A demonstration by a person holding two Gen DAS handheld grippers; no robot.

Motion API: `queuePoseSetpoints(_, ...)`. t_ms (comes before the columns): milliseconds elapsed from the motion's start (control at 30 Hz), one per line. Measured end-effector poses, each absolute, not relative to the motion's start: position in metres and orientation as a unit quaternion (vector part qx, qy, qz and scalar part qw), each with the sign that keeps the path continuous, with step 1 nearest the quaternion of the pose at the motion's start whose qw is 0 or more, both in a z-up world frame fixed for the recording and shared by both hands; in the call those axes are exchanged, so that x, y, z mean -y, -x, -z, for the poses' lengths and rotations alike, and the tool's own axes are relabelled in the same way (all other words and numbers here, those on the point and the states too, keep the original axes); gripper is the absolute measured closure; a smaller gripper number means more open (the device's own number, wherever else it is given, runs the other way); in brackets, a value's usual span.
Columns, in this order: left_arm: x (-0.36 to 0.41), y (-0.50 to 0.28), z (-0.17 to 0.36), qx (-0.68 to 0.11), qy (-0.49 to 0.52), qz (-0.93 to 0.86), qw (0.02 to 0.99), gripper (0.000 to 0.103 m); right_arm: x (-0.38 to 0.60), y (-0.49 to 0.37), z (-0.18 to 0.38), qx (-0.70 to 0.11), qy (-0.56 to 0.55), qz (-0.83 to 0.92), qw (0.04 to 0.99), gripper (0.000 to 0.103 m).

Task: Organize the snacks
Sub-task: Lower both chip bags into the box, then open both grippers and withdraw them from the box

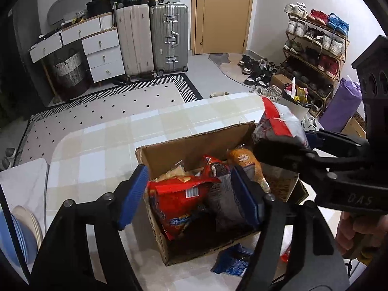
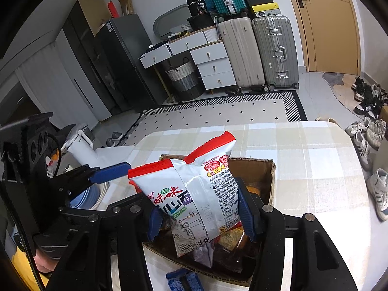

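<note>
White-red snack bag: upright, centre of right wrist view, above the box; Chinese print and a nutrition panel show.
Cardboard box: open-topped, lower centre of left wrist view, holding packets.
Red packet: tilted, box's left part.
Dark packet: beside it.
Blue packet: flat, below the box.

I see even, soft indoor light in both views, no hard shadows. Heavy fisheye bending with black vignette corners. Mild glare on the glossy white-and-red snack packet; inside of the brown cardboard box reads dark.
</note>
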State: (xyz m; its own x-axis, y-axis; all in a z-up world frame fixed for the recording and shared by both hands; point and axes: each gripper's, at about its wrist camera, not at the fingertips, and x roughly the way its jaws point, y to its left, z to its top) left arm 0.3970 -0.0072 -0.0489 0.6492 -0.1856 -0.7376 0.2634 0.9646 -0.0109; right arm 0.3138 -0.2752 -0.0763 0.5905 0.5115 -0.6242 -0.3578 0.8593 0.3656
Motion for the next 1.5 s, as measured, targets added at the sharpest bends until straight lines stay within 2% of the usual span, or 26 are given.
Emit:
queuePoseSetpoints(367, -0.006, -0.379, 0.034, -0.387, -0.039, 0.114, 0.914, 0.032, 0.273, -0.318, 0.076, -0.393, -0.089, -0.238, 0.884, 0.049)
queuePoseSetpoints(467, -0.008, -0.377, 0.03, -0.385, -0.041, 0.103, 0.916, 0.025, 0.269, -0.322, 0.08, -0.403, -0.082, -0.233, 0.881, 0.048)
queuePoseSetpoints(633, -0.011, -0.37, 0.027, -0.386, -0.042, 0.101, 0.916, 0.024, 0.271, -0.324, 0.081, -0.404, -0.085, -0.226, 0.882, 0.033)
queuePoseSetpoints(967, -0.008, -0.355, 0.013, -0.376, -0.041, 0.091, 0.921, 0.024, 0.274, -0.305, 0.052, -0.36, -0.081, -0.234, 0.899, 0.033)
queuePoseSetpoints(1267, 0.007, -0.297, -0.02, -0.332, -0.055, 0.091, 0.937, 0.024, 0.284, -0.26, 0.015, -0.315, -0.084, -0.245, 0.913, 0.032)
queuePoseSetpoints(1400, 0.012, -0.265, -0.043, -0.314, -0.056, 0.094, 0.943, 0.023, 0.292, -0.225, -0.005, -0.29, -0.084, -0.251, 0.92, 0.021)
queuePoseSetpoints(1500, 0.015, -0.239, -0.061, -0.3, -0.054, 0.096, 0.947, 0.02, 0.299, -0.194, -0.022, -0.264, -0.077, -0.254, 0.927, 0.021)
